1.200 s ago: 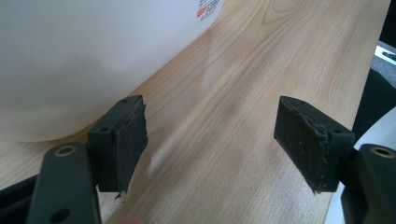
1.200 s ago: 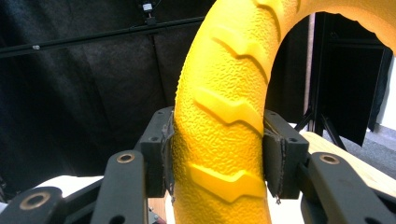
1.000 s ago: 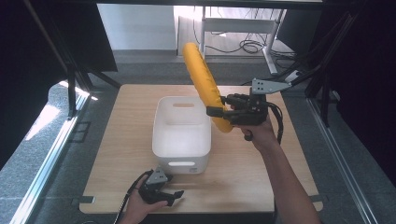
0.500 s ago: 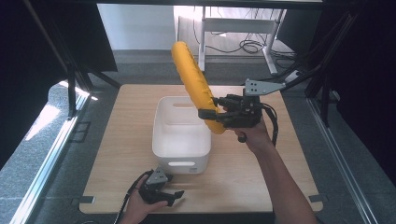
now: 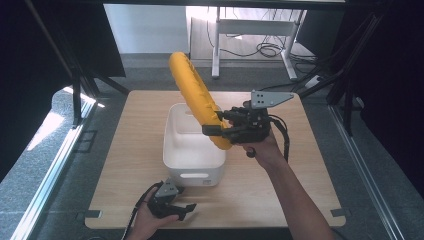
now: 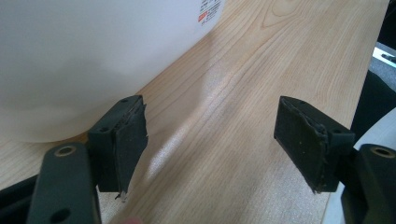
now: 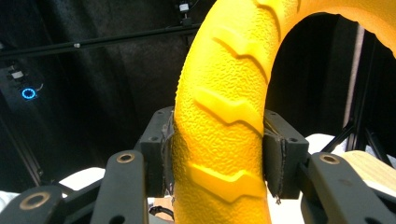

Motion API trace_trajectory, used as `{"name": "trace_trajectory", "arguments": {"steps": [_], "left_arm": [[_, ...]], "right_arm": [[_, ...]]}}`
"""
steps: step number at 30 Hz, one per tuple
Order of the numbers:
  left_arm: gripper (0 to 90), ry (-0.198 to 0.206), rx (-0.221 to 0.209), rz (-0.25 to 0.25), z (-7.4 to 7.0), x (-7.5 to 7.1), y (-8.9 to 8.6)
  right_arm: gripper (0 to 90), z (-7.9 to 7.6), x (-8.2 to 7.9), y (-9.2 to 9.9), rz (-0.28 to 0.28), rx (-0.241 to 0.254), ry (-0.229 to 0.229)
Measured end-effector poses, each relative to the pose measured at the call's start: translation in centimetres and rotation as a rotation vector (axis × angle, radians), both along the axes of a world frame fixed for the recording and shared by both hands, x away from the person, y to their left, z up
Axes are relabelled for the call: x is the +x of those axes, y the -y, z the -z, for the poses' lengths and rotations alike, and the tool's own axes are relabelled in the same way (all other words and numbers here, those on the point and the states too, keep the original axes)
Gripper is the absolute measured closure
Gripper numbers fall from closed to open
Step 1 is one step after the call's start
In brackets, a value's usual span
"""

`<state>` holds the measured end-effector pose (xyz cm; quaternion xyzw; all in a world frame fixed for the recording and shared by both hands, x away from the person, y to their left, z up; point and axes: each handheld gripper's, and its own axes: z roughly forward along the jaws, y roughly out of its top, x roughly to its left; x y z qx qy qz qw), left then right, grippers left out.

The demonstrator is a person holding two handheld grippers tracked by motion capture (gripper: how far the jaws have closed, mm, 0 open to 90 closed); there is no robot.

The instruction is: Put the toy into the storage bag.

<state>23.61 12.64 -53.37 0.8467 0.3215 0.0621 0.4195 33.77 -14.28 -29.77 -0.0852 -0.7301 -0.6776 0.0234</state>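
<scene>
At the near left edge of the wooden table, the left gripper rests low in the person's left hand, its cable looping beside the wrist. In the left gripper view its two black jaws stand spread wide apart with nothing between them, only bare wood grain, and the rounded wall of the white bin rises just ahead of the left jaw, close to it but not touching.

In the high view that white bin sits in the middle of the table, just beyond the left gripper and just to the left of the right gripper, its open top facing up.

To the right, the right gripper is held above the bin's right rim by the person's right hand, with the grey plate on top of it. Its jaws pinch the lower end of a long yellow foam ring, which slants up and away to the left from the jaws, over the bin. In the right gripper view the yellow foam ring fills the gap between both pads, textured with raised zigzag ridges, and arches up and over to the right.
</scene>
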Motion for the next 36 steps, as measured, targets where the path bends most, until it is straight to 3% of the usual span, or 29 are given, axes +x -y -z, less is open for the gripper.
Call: {"name": "trace_trajectory", "arguments": {"steps": [12,27,36], "left_arm": [[25.6,0.001,0.005,0.002,0.0,0.0,0.0],[25.6,0.000,0.003,0.001,0.0,0.0,0.0],[25.6,0.000,0.005,0.000,0.1,0.0,0.0]], "right_arm": [[51.4,0.7,0.1,-0.6,-0.012,-0.015,-0.014],[51.4,1.7,-0.5,-1.7,-0.069,-0.017,-0.031],[51.3,2.7,-0.3,-2.1,-0.080,-0.051,-0.053]]}}
